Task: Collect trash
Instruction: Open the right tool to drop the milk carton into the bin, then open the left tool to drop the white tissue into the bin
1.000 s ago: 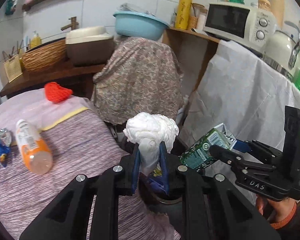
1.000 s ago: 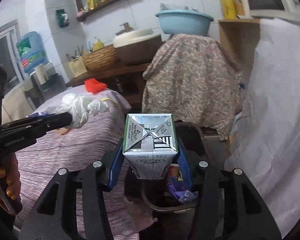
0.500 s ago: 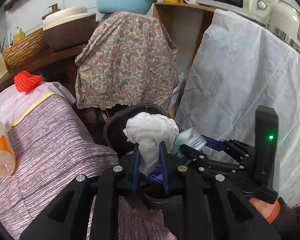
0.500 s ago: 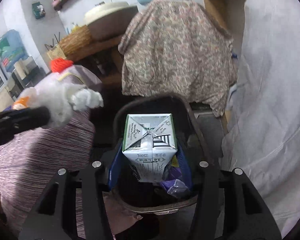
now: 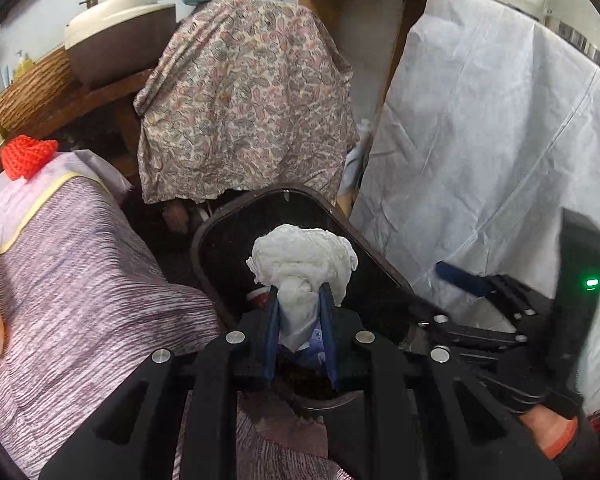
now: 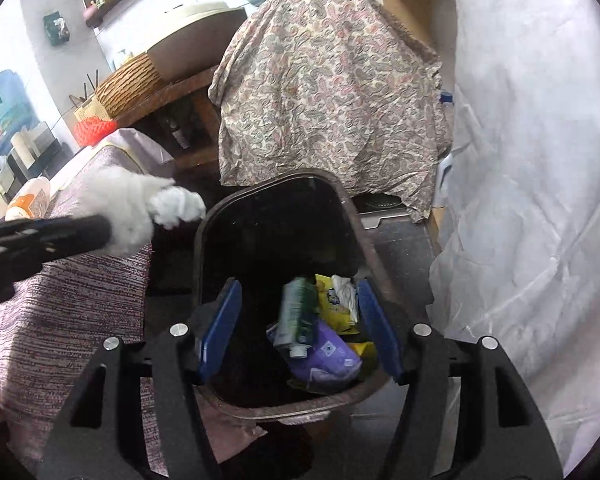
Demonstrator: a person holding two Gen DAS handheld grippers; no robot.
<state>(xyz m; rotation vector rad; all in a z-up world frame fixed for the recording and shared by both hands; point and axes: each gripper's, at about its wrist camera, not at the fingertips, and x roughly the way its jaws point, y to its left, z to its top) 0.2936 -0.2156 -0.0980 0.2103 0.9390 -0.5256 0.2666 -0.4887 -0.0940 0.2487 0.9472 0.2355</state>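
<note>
The right gripper (image 6: 300,320) hangs spread wide over the dark trash bin (image 6: 204,240), nothing between its pads. Inside the bin lies a green carton (image 6: 296,316) on a purple packet (image 6: 324,356). Left of the bin, the left gripper (image 6: 100,232) pinches a white crumpled tissue (image 6: 140,204).

Both views are evenly lit by soft indoor light, and the draped white plastic sheet (image 6: 532,184) at the right is bright, nearly washed out. The inside of the dark brown rectangular trash bin (image 6: 204,248) is deep in shadow along its far wall. Straight edges bow outward toward the frame edges, and black corners ring each fisheye picture. In the right wrist view the crumpled white paper wad (image 6: 140,208) at the left is smeared with blur, while in the left wrist view it looks sharp (image 5: 304,260).
</note>
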